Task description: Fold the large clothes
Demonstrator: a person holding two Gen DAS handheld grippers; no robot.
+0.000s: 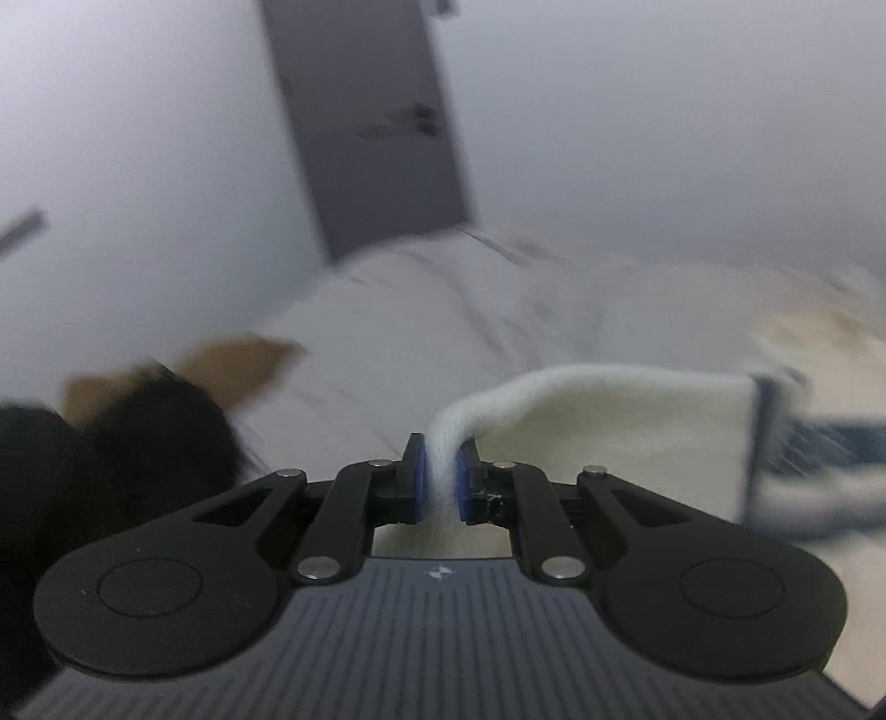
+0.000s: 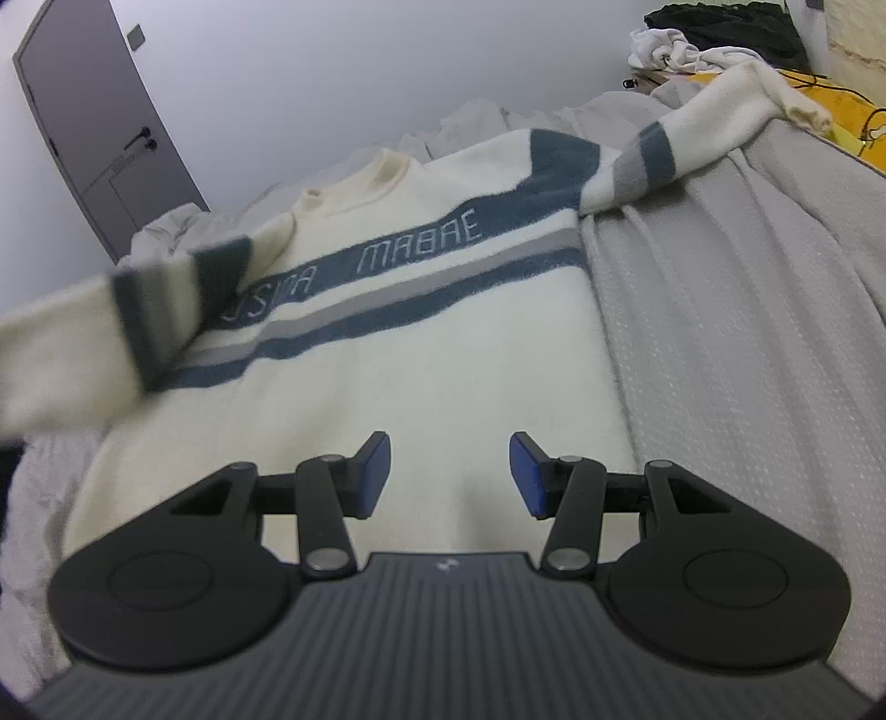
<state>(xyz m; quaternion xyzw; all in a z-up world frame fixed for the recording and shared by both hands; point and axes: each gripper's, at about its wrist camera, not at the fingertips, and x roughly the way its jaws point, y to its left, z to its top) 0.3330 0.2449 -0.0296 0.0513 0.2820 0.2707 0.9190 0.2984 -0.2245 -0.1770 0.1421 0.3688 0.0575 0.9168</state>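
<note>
A cream sweater [image 2: 421,354] with blue and grey chest stripes lies front up on a grey bed cover [image 2: 720,343]. Its right sleeve [image 2: 692,144] stretches out toward the far right. Its left sleeve [image 2: 111,321] is lifted off the bed and blurred, crossing over the chest. My left gripper [image 1: 441,479] is shut on the cuff end of that sleeve [image 1: 609,421] and holds it in the air. My right gripper [image 2: 449,471] is open and empty, hovering just above the sweater's lower front near the hem.
A grey door [image 2: 105,144] stands at the back left. A heap of white and dark clothes [image 2: 709,39] and something yellow [image 2: 841,111] lie at the far right of the bed. A dark object and a brown one [image 1: 166,399] are blurred at left.
</note>
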